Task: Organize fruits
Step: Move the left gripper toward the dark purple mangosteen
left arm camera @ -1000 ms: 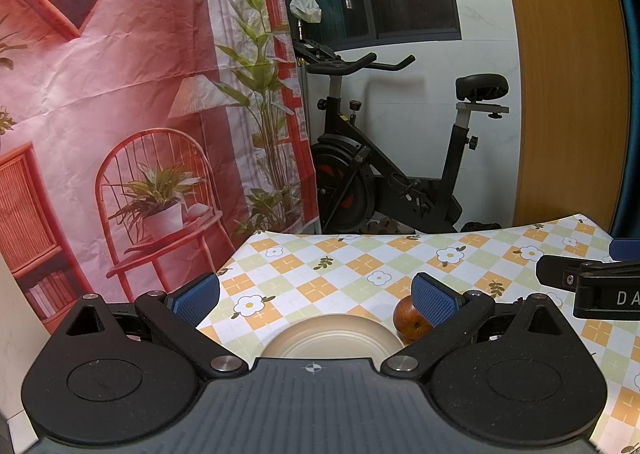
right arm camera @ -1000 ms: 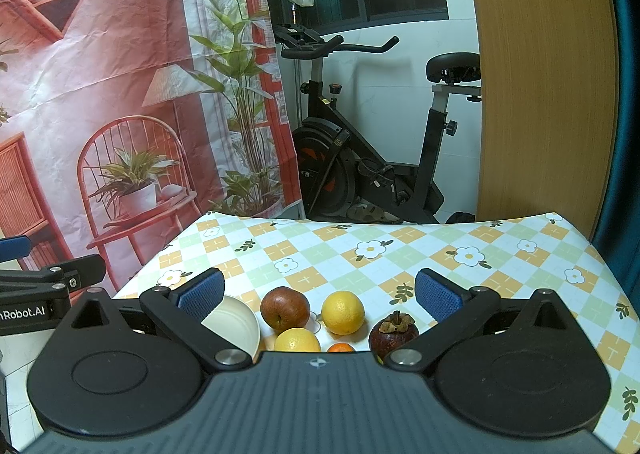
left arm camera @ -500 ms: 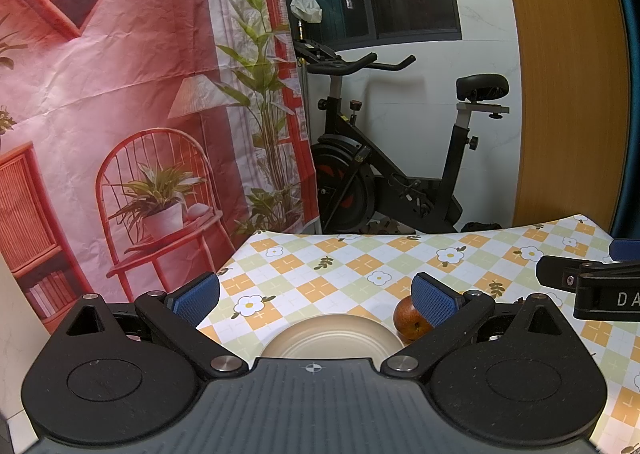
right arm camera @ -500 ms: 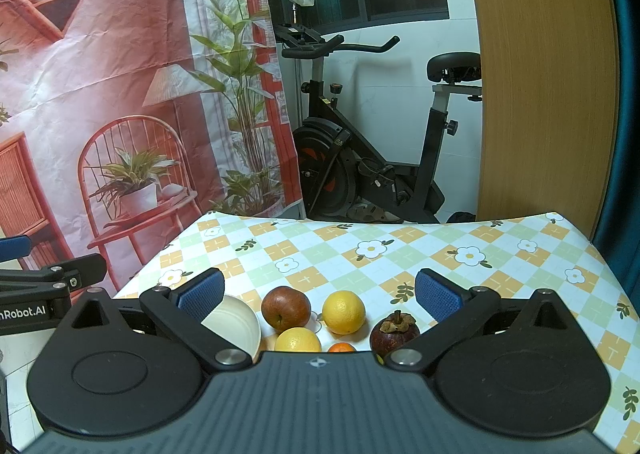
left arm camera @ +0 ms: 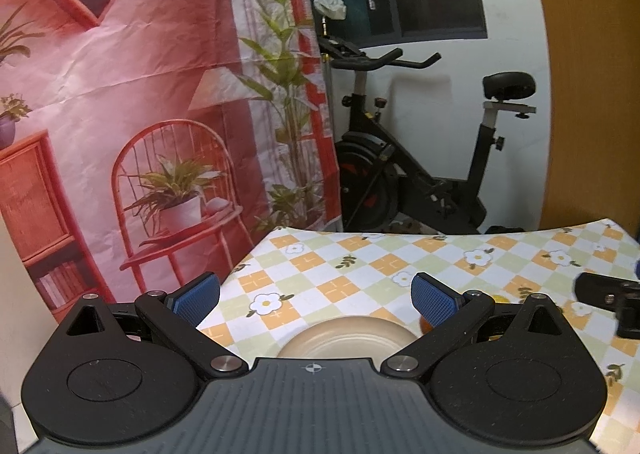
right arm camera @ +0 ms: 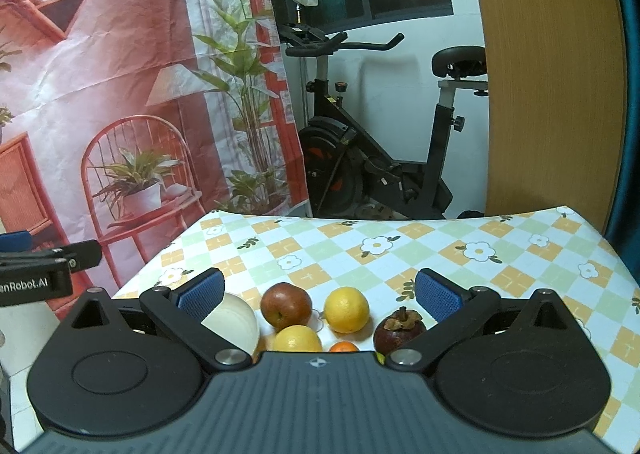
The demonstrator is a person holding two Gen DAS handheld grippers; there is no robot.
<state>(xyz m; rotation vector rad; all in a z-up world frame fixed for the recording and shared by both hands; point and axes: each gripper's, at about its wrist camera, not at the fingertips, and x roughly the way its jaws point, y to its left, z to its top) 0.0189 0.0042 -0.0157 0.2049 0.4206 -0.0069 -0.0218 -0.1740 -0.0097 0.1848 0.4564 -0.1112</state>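
Compared with half a second ago, the left tool has swung leftward: the worktop edge sits farther right, and the red apple is now almost hidden behind its blue pad at 3 o'clock. The right tool has not moved. Both tools hover low, fingers spread, holding nothing. The cream plate and small orange are partly cut off by the tool bodies; the mangosteen is at 4 o'clock.

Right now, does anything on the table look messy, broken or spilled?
Nothing looks broken or spilled. The apple, two yellow fruits, a small orange and the mangosteen sit loose on the tablecloth beside the plate, not on it yet.
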